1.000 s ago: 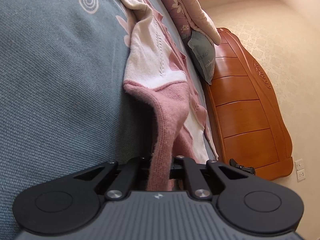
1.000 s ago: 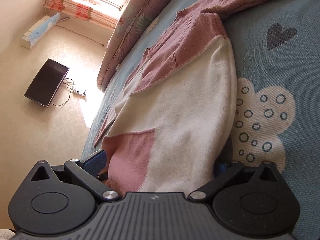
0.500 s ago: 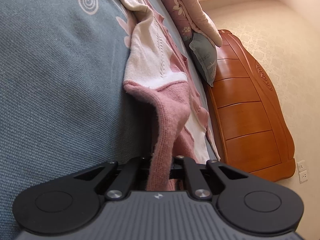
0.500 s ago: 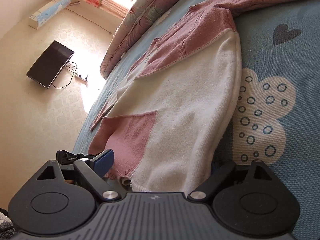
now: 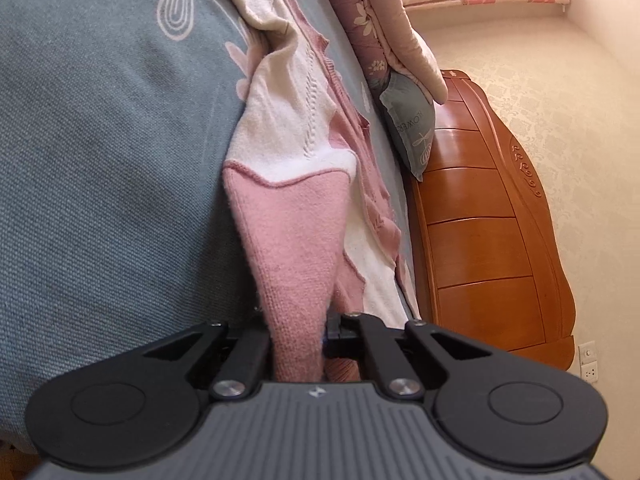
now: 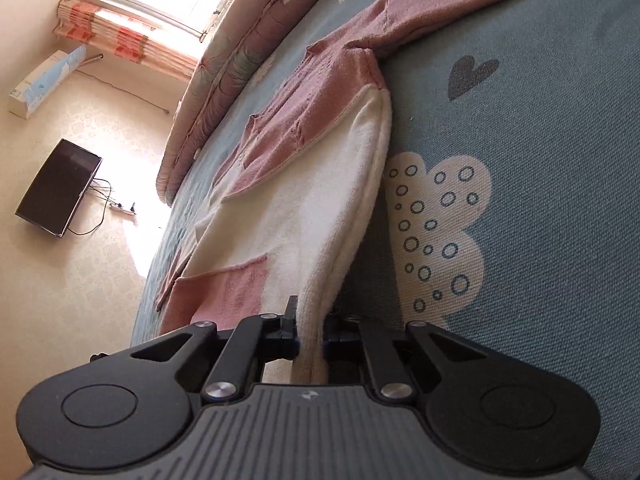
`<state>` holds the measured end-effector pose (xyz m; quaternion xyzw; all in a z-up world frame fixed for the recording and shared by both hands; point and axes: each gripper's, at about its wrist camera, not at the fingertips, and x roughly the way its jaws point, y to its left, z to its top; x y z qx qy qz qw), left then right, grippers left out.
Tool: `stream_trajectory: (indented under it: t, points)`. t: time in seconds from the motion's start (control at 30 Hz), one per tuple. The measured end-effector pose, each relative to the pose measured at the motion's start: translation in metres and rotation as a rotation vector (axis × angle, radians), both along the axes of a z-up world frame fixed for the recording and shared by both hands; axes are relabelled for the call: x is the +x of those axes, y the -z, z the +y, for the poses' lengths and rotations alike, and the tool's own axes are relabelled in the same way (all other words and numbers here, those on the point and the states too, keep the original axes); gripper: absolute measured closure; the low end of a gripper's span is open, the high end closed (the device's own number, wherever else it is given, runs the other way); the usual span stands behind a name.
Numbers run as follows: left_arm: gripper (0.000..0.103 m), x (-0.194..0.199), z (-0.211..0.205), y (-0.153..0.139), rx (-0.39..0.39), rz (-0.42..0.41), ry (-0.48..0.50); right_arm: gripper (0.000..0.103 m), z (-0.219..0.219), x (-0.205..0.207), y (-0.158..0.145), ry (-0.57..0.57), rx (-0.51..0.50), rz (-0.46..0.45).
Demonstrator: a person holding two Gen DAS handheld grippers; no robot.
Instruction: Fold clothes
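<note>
Wooden headboard (image 5: 492,240) only leftward; television (image 6: 58,188) rightward.

Pink-and-cream knit sweater (image 6: 312,184); grey-blue bedsheet (image 6: 540,200), white prints, perhaps flowers.

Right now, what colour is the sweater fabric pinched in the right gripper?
Cream-white; the sweater is pink elsewhere. Right wrist view shows the right gripper best.

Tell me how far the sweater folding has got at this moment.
Done: both grips are taken. The left gripper is shut on the sweater's pink hem; the right gripper has just closed on its cream edge. Left: every fold, since the body and sleeve lie spread on the bedsheet.
</note>
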<state>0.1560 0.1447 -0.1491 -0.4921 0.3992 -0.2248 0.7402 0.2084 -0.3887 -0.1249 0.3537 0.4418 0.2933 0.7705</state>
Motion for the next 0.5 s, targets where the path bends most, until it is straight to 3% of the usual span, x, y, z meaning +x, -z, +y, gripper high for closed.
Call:
stream_trajectory:
  t: [0.13,0.27,0.47,0.5]
  points:
    - [0.101,-0.006,0.002,-0.019,0.019,-0.022,0.031,0.091,-0.005,-0.002,-0.025,-0.02,-0.007,-0.047]
    - [0.1,-0.009,0.006,-0.031,0.073,-0.01,0.054,0.091,-0.01,-0.002,-0.036,-0.035,-0.055,-0.036]
    - [0.1,-0.011,0.014,-0.001,0.115,0.119,0.053,0.089,-0.017,-0.008,0.005,-0.052,-0.107,0.14]
    - [0.1,-0.011,0.016,0.004,0.1,0.129,0.043,0.084,-0.016,-0.01,0.015,-0.058,-0.108,0.178]
